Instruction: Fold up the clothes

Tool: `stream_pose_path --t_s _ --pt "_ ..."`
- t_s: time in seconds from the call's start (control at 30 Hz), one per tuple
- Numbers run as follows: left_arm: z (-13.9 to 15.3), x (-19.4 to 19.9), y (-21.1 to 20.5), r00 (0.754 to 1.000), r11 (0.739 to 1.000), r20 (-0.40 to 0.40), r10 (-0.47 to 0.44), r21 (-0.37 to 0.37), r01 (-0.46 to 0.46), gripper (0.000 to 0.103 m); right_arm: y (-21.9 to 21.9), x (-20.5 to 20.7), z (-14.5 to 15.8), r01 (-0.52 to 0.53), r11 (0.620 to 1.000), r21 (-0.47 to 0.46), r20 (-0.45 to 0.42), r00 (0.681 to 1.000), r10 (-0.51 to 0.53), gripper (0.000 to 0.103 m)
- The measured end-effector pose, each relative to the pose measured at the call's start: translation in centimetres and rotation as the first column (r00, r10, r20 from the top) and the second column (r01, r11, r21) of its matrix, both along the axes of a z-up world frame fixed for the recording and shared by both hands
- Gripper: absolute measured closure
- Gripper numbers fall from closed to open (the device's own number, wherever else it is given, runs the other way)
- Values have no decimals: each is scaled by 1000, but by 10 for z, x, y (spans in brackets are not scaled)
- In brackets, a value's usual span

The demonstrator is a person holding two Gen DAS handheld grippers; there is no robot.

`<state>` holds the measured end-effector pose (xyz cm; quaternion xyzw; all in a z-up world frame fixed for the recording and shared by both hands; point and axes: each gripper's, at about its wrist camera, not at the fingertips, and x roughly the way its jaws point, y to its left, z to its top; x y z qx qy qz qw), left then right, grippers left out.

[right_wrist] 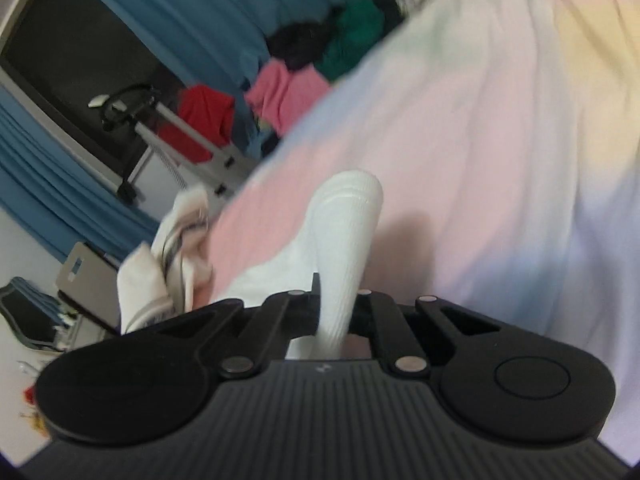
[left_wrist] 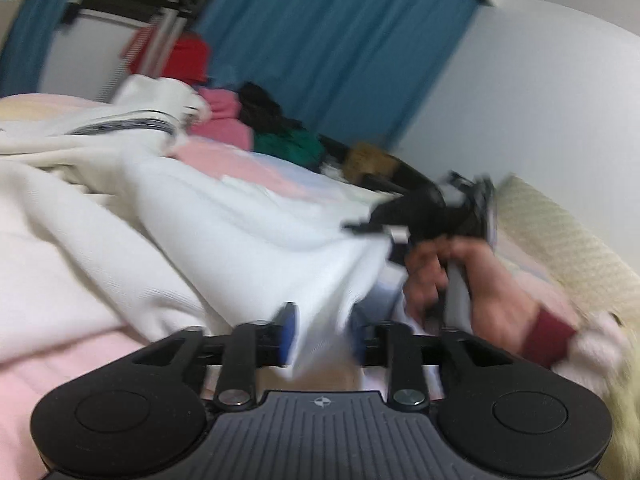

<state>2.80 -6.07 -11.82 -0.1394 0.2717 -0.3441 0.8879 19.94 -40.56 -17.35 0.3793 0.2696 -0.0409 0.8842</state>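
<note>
Both grippers pinch the same white garment [left_wrist: 224, 240], which lies spread over a pastel bedsheet [right_wrist: 500, 140]. The left gripper [left_wrist: 320, 332] has its blue-padded fingers [left_wrist: 289, 330] closed on a blurred fold of it, while the right gripper [right_wrist: 336, 312] clamps a ribbed white edge [right_wrist: 352, 232] that stands up between its jaws. A heap of pink, black and green clothes [left_wrist: 256, 124] sits farther off by blue curtains [left_wrist: 340, 40].
</note>
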Motion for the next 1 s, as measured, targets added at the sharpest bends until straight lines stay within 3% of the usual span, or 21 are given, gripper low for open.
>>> stream_pose_path --t_s 0.07,0.1,0.17,0.27,0.33,0.43,0.5,0.8,0.83,0.9,1.0 --pt "2 -7 -7 999 999 31 -28 22 27 32 -28 -5 15 49 998 -47 30 998 -48 97" --pt "2 -11 -10 999 999 43 -32 32 31 28 -47 -12 18 101 994 -49 53 994 -98 97" --pt "0 -15 -14 998 998 50 -33 52 30 27 -84 -26 24 203 978 -50 99 975 -197 97" --pt "-3 -15 -18 999 997 27 -27 76 25 26 -134 -59 17 402 914 -64 169 907 -387 97" --pt "-7 -13 -20 1000 996 0 -10 85 10 24 -165 -81 -2 519 854 -28 158 846 -509 97" --pt "-13 -7 -19 998 998 -64 15 62 -11 23 -207 -100 -46 589 807 47 39 806 -591 97" --pt "-15 -1 -15 994 999 -101 32 40 -28 23 -223 -106 -69 581 812 57 -20 814 -581 97" --pt "-14 20 8 972 992 -205 117 -20 -124 22 -216 -114 -55 626 779 37 93 774 -626 97" --pt "-14 22 11 968 990 -218 128 -27 -137 22 -215 -113 -58 634 773 23 70 770 -634 97" --pt "-13 24 22 955 983 -247 163 -42 -179 21 -211 -107 -62 631 776 -12 36 775 -630 97" --pt "-15 28 48 911 954 -328 249 -82 -290 19 -204 -99 -67 623 779 -65 -16 780 -625 95"
